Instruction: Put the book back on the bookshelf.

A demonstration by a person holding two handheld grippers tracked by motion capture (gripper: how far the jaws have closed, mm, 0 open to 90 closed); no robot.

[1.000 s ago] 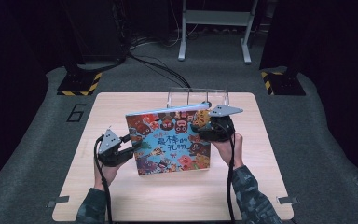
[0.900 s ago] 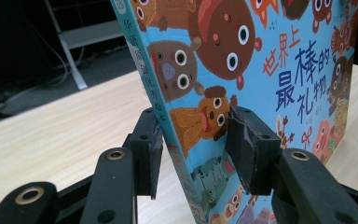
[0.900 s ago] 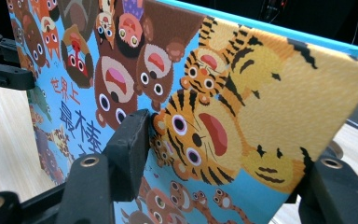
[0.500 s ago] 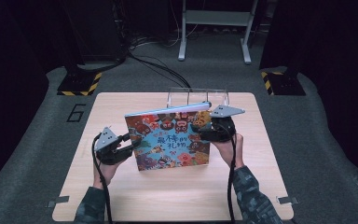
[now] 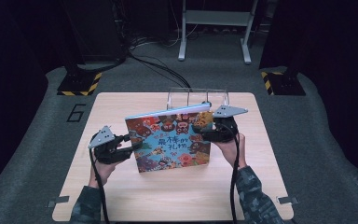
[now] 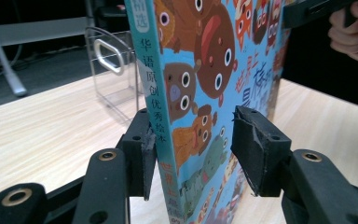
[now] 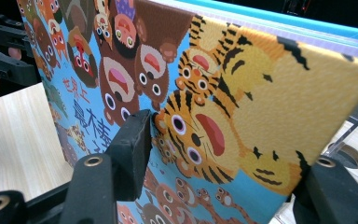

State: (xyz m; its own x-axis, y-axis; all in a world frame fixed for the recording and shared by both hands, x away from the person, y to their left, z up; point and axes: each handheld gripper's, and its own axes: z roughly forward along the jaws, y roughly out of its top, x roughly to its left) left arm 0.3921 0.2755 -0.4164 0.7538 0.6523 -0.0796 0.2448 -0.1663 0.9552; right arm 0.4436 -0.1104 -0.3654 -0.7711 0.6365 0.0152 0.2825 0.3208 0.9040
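A colourful picture book (image 5: 172, 140) stands upright on its lower edge on the wooden table (image 5: 121, 107), cover towards me. My left gripper (image 5: 133, 145) straddles its spine edge. In the left gripper view the book (image 6: 205, 70) passes between the jaws of the left gripper (image 6: 196, 144): one pad touches the back by the spine, the other stands off the cover. These jaws have just been opening, with the book still between them. My right gripper (image 5: 204, 133) clamps the book's upper right part. In the right gripper view the right gripper (image 7: 228, 154) presses one pad on the tiger cover (image 7: 205, 93).
A clear acrylic book stand (image 5: 198, 95) sits at the table's far edge just behind the book, also visible as the stand (image 6: 112, 70) in the left gripper view. Beyond the table are cables, a metal frame's legs and black-yellow striped bases on the grey floor.
The left gripper's jaws have spread, and one pad has come off the cover; the left hand has shifted slightly left. The book and the right gripper have stayed put.
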